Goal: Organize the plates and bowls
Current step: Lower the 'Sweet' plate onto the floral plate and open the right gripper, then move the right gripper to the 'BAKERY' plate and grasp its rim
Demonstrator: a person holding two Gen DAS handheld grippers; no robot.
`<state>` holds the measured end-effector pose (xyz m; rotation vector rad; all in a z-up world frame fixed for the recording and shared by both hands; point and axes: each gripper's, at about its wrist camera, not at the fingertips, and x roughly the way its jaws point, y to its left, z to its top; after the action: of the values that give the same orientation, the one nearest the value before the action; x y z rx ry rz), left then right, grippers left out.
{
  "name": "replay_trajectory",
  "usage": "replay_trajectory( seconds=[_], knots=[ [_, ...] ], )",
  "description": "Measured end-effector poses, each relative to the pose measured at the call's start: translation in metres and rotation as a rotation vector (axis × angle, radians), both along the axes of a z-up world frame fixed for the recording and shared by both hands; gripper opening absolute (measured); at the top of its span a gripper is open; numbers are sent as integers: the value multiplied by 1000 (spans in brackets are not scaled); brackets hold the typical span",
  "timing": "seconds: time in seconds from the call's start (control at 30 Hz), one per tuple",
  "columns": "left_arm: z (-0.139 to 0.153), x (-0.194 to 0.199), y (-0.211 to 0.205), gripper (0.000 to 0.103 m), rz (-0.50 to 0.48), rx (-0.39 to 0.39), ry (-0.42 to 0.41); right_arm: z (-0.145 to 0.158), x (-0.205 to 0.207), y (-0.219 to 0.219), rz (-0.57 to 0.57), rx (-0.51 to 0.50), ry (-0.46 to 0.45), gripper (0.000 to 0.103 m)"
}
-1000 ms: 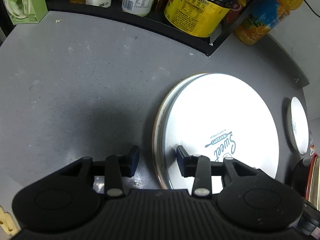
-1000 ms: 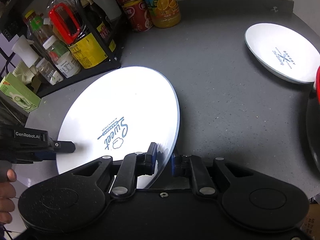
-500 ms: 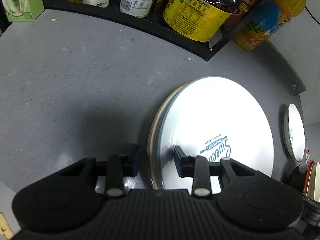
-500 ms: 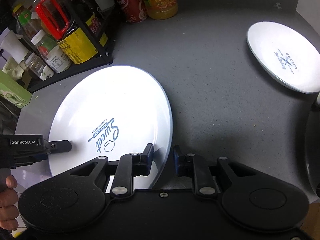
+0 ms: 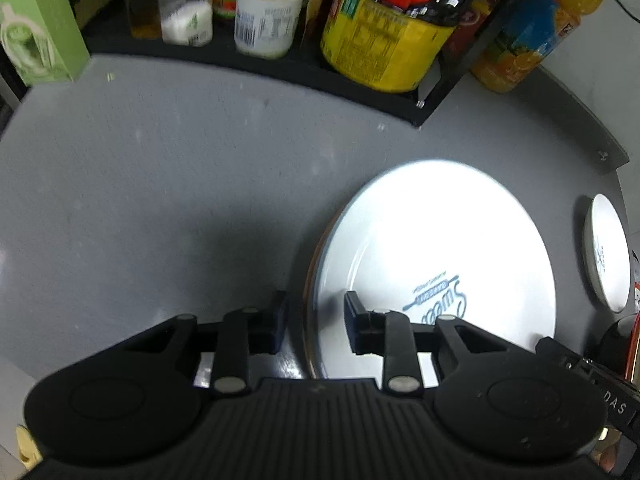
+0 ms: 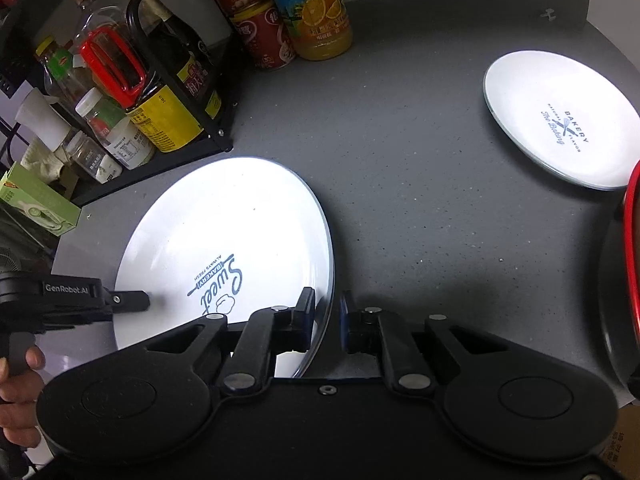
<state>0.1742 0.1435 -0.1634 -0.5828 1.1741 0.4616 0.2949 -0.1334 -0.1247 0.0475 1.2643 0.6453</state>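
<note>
You have both claws on the big plate (image 6: 224,240), the left claw (image 5: 314,322) straddling its left rim with slack, the right claw (image 6: 326,318) clamped on its right rim, while the small plate (image 6: 560,120) waits far right on the worktop (image 6: 400,200), unstacked.

The large white plate (image 6: 224,248) at 8 o'clock in the right wrist view carries blue script "Sweet" with "BAKERY" on a rolling-pin banner and "ALWAYS FRESH" above it. The smaller plate (image 6: 560,120) at 2 o'clock reads "BAKERY", "The Baking" and a word ending "FLAVOR" around a crossed-utensil mark. The left gripper (image 6: 128,300) at 9 o'clock bears "GenRobot.AI" in white on its black body. Can (image 6: 260,32) and bottle labels at 12 o'clock show Chinese characters too small to read
</note>
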Motion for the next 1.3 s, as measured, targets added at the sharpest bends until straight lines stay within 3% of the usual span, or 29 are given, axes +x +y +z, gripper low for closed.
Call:
replay_trajectory(
  seconds=[0.13, 0.2, 0.33, 0.57, 0.73, 0.9, 1.3],
  knots=[
    [20, 7, -6, 39, -10, 24, -20, 14, 8, -6, 9, 36, -10, 15],
    [27, 12, -13, 51, -22, 47, -27, 21, 14, -9, 13, 48, -9, 19],
    [35, 22, -30, 61, -42, 53, -34, 32, 22, -21, -4, 46, -32, 46],
    [45, 38, -60, 65, -79, 55, -56, 52, 33, -41, -26, 61, -70, 63],
    [52, 55, -81, 73, -95, 66, -71, 69, 45, -59, -49, 83, -99, 87],
    [61, 75, -104, 80, -127, 82, -104, 82, 56, -76, -44, 90, -139, 89],
    [83, 126, -155, 82, -147, 93, -160, 103, 98, -134, -99, 133, -186, 99]
  ],
)
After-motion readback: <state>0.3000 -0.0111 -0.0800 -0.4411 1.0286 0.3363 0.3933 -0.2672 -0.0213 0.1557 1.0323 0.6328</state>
